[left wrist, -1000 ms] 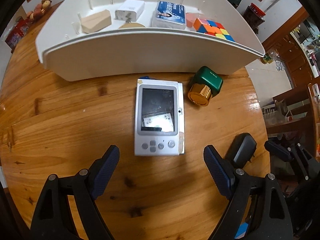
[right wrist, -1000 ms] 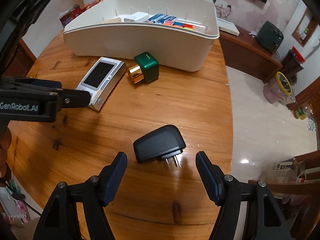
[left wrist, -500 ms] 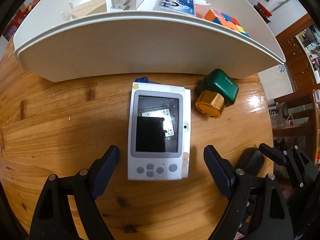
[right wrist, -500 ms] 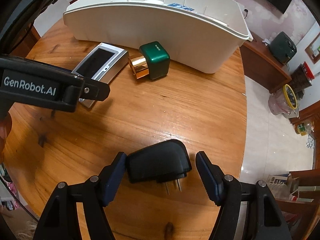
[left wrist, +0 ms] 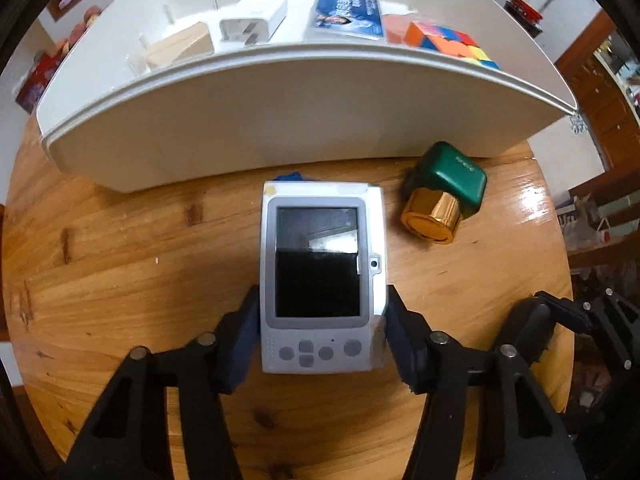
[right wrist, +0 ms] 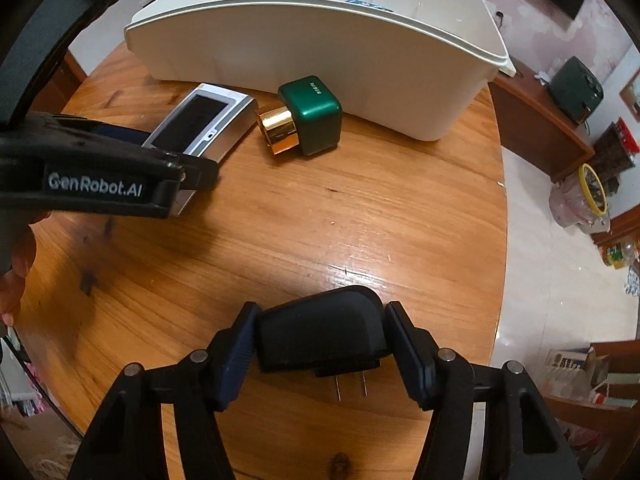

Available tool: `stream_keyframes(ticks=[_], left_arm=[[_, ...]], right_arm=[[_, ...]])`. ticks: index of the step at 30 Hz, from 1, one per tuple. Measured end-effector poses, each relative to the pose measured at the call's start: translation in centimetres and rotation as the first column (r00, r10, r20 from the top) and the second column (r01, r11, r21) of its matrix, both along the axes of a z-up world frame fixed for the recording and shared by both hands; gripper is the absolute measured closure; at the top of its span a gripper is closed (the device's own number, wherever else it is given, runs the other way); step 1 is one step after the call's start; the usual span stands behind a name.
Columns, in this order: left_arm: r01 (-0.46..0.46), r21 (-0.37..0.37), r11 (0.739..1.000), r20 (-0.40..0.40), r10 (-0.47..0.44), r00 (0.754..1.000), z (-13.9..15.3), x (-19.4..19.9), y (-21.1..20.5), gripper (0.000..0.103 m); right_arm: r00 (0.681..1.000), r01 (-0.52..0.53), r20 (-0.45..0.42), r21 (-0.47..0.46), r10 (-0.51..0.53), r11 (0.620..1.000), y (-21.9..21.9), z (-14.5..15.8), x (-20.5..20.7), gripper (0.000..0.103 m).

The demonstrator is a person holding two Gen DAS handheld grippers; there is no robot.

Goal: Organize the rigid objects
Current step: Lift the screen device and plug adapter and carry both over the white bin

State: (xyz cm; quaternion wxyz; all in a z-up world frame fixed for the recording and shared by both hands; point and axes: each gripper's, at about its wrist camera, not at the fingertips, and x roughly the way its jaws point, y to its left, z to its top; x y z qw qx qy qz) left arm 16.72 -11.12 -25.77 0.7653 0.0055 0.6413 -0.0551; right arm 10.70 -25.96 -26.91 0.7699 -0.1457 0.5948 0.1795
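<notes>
My left gripper (left wrist: 322, 340) is shut on a silver handheld device (left wrist: 322, 276) with a dark screen, which lies flat on the round wooden table (left wrist: 120, 248). My right gripper (right wrist: 320, 354) is shut on a black plug adapter (right wrist: 320, 328), prongs pointing toward the camera. The device also shows in the right wrist view (right wrist: 202, 120), with the left gripper's arm over its near end. A green bottle with a gold cap (left wrist: 444, 204) lies on its side between device and white bin (left wrist: 280, 120); it also shows in the right wrist view (right wrist: 304, 120).
The white bin (right wrist: 320, 48) stands at the table's far side and holds a wooden block (left wrist: 180, 46), a white charger (left wrist: 254, 18), a blue-printed pack (left wrist: 346, 14) and a coloured cube (left wrist: 448, 42). The table edge drops to a tiled floor (right wrist: 560, 272) on the right.
Both grippers moved forward and closed: the left around the silver device, the right around the black adapter. The green bottle has not moved.
</notes>
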Motion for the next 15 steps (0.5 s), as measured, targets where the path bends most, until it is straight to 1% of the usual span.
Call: stream_keyframes(ticks=[6,11,15], left_arm=[[-0.003,-0.007,1.000,0.008,0.003,1.000,0.3,-0.9,-0.2,0.042],[-0.010,-0.038,0.999,-0.018,0.009,1.000,0.0,-2.5,0.9,0.042],[-0.023,-0.043,0.999,-0.032,0.022,0.999,0.1,-4.2,1.9,0.042]], right_arm=[[1.000,0.029,0.002,-0.001,-0.029,1.000,0.5,0.1,-1.1,0.040],[0.999,0.036,0.005,-0.009,-0.036,0.999,0.7,0.3,-2.5,0.040],[0.999,0.043,-0.007,-0.002,-0.043,0.999,0.8,0.5,-3.5,0.040]])
